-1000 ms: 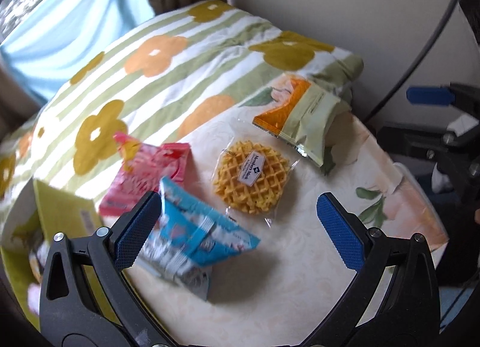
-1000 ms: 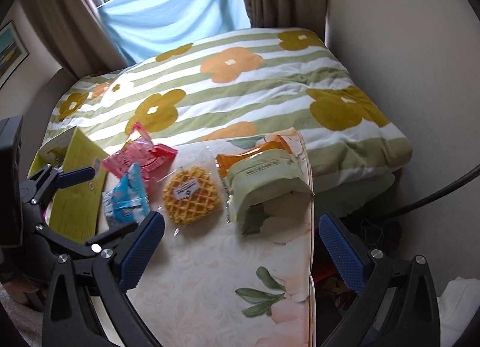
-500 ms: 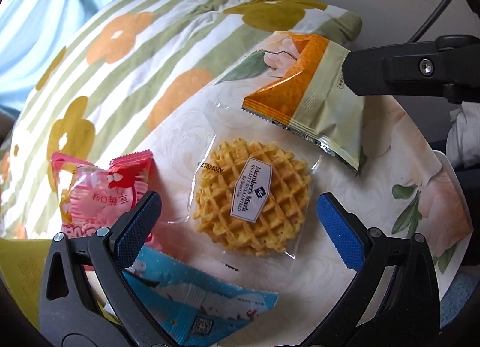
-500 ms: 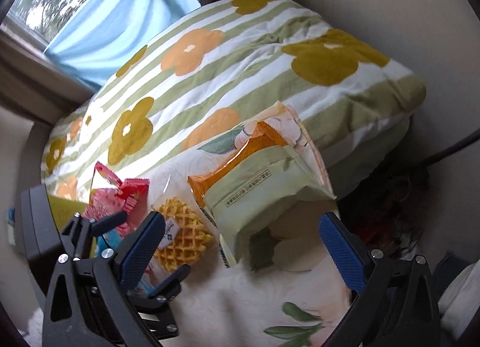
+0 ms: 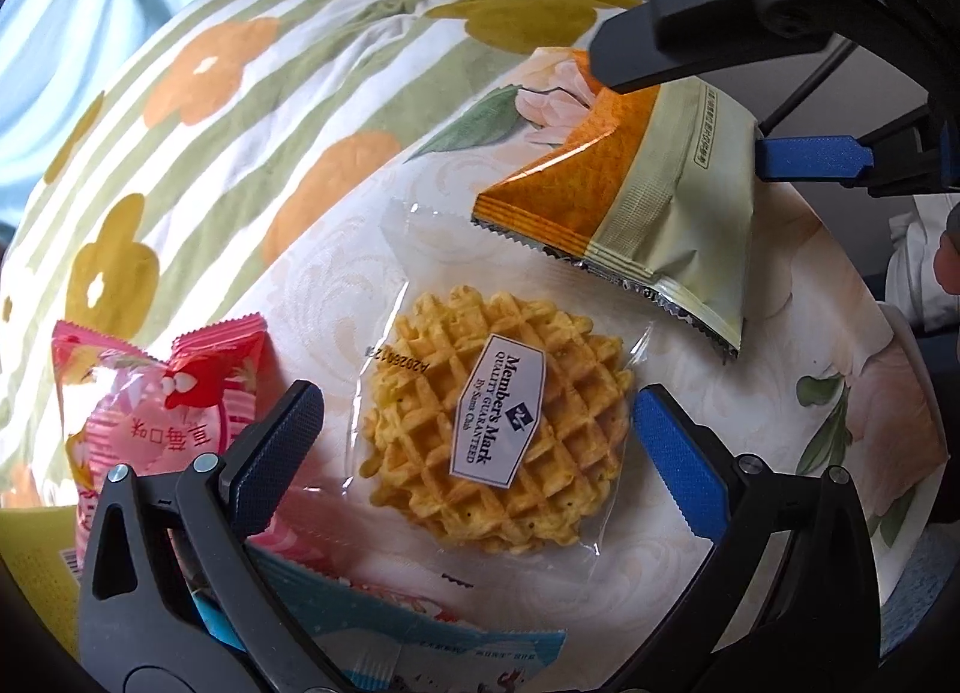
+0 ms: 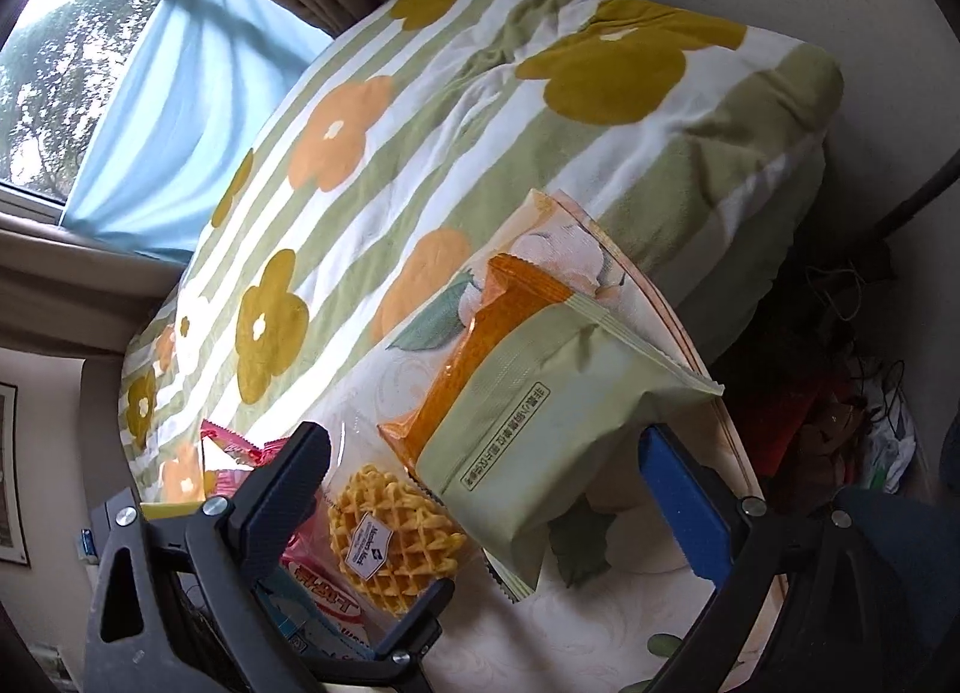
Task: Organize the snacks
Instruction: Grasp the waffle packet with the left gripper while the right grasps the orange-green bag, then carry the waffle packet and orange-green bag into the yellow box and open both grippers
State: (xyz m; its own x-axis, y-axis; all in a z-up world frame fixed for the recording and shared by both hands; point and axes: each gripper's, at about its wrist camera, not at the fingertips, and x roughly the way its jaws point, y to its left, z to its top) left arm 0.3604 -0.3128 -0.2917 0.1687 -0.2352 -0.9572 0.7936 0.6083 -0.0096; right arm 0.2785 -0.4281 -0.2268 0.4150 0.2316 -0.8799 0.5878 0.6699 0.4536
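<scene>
A wrapped waffle [image 5: 498, 423] lies on a floral cream cloth [image 5: 336, 273]. My left gripper [image 5: 474, 441] is open, its jaws either side of the waffle, close above it. A green and orange snack bag [image 5: 648, 207] lies beyond it, at the right. My right gripper [image 6: 486, 483] is open, its jaws straddling that bag [image 6: 540, 411]. A pink packet [image 5: 156, 399] and a blue packet [image 5: 432, 645] lie at the left. The waffle [image 6: 390, 537] shows in the right wrist view too.
A green striped quilt with orange and yellow flowers [image 5: 240, 93] covers the bed behind the cloth. A yellow-green box [image 5: 30, 561] sits at the far left. A window with a blue curtain [image 6: 138, 111] is beyond the bed. Clutter and cables [image 6: 840, 393] lie right of the cloth.
Both grippers have moved forward and down. The left one now frames the waffle closely; the right one has closed in on the green and orange bag.
</scene>
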